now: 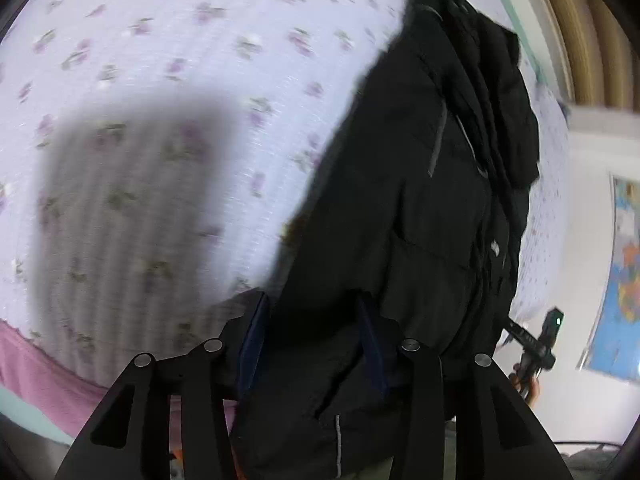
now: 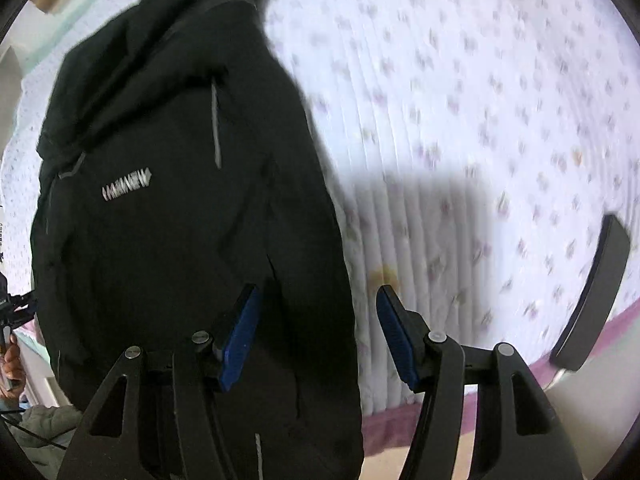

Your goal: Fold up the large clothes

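So our left hand-held gripper (image 1: 312, 340) had its two blue pads spread fairly wide, with the lower part of the black jacket (image 1: 420, 208) sitting right in the gap between them. The fabric filled that space and looked pressed up against the right pad, but the pads weren't pinched shut on it, so we couldn't honestly call it a grip. The view was pretty blurry too.

Our right hand-held gripper (image 2: 318, 336) was wide open as well. Its left pad sat over the jacket's (image 2: 168, 200) edge near the hem, while its right pad was out over the bedsheet (image 2: 480, 100), and we couldn't tell whether either one was actually touching anything. It had hold of nothing.

The jacket itself lay stretched lengthwise on the bed, hood end far from us and hem end close to both grippers. From the right wrist we could see a silver chest logo (image 2: 126, 189) and a grey reflective strip (image 2: 216, 128) higher up. From the left wrist the hood (image 1: 500, 92) was bunched at the far end.

The sheet (image 1: 160, 40) was white with little purple flowers, with a pink border (image 1: 44, 368) along the near edge. A dark shadow (image 1: 132, 184) fell across it beside the jacket.

Both grippers pointed forward and down at the bed from its near edge, side by side. A flat dark object (image 2: 592, 296) lay by the bed's edge on the right, and a colourful wall map (image 1: 620, 280) showed at the far right of the left view.
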A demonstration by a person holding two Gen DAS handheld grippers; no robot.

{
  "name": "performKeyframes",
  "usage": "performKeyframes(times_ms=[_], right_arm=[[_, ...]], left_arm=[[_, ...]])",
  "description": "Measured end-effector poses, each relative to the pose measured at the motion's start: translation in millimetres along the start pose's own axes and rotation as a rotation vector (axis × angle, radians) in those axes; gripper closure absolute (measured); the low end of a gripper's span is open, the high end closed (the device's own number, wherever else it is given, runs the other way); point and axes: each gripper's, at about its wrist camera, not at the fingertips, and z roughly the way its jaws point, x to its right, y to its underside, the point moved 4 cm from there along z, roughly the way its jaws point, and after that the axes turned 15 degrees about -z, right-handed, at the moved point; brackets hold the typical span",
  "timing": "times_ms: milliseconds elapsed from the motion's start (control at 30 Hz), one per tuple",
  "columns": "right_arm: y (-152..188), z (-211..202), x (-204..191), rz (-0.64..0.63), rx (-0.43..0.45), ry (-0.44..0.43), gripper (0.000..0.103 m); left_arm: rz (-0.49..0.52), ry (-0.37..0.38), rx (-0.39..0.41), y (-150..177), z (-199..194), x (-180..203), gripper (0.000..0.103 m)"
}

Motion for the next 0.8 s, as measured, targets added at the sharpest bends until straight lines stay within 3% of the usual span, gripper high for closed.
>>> performKeyframes(times_ms=[67, 100, 267, 333, 367, 500, 633, 733, 767, 800], right_arm=[[7, 7, -8, -0.018, -0.011, -0.062, 0.054], [8, 6, -12, -0.03, -0.006, -0.07, 0.054], [-4, -41, -55, -0.094, 0.164, -0.319, 0.054], [-7, -45, -62, -0.102, 0.191, -0.354, 0.055], [-7, -41, -64, -0.093, 0.185, -0.363, 0.055], [7, -11, -66, -0.07, 0.086, -0.321, 0.052], [43, 5, -61, -0.056, -0.048, -0.275, 0.05], [74, 12, -55, -0.04, -0.124, -0.299, 0.05], [79, 14, -58, -0.04, -0.126, -0.309, 0.051], [84, 10, -61, -0.044, -0.116, -0.311, 0.062]], left_arm=[[0.049, 0.005, -0.019, 7, 4, 17, 0.057], [0.077, 0.031, -0.033, 13, 2, 26, 0.057], [0.146, 0.381, -0.098, 29, -18, 86, 0.054], [0.12, 0.446, -0.124, 27, -12, 90, 0.054], [0.102, 0.435, -0.137, 26, -4, 88, 0.054], [0.107, 0.259, -0.166, 44, 21, 71, 0.054], [0.125, 0.107, -0.19, 73, 25, 48, 0.054], [0.109, 0.076, -0.204, 83, 23, 28, 0.054], [0.112, 0.083, -0.174, 85, 18, 29, 0.065], [0.11, 0.099, -0.159, 86, 16, 29, 0.085]])
